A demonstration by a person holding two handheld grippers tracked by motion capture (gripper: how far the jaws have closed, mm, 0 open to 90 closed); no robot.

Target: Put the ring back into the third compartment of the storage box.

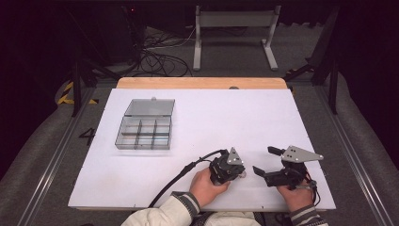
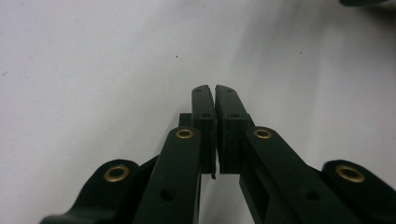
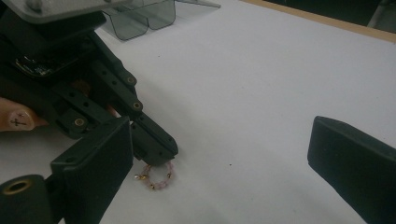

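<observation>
Near the front edge of the white counter (image 1: 202,117): left gripper (image 1: 234,170) in the left hand (image 1: 207,186), jaws clenched together, pads meeting with barely a slit between them in the left gripper view (image 2: 215,109), tips pointed down at the bare white surface. Seen from the right gripper view, same left gripper (image 3: 156,151) with jaw tips pressed low over a small bracelet (image 3: 156,177) of pale pink beads and a few gold ones, lying flat on the counter just under and beside those tips; touching or gripped, cannot tell. Just to the right: right gripper (image 1: 263,162) in the right hand (image 1: 294,195), jaws released and spread wide, one black jaw at lower left and the other at far right of its own view (image 3: 219,163), bracelet between them but nearer the left one. Grippers near each other, not touching. Farther back on the left side of the counter, well apart from both hands: clear grey plastic box (image 1: 145,132) with divided compartments, lid swung open behind it. Cable (image 1: 181,176) trailing from the left gripper toward the front edge. Cream sleeve (image 1: 164,214) at the bottom.
</observation>
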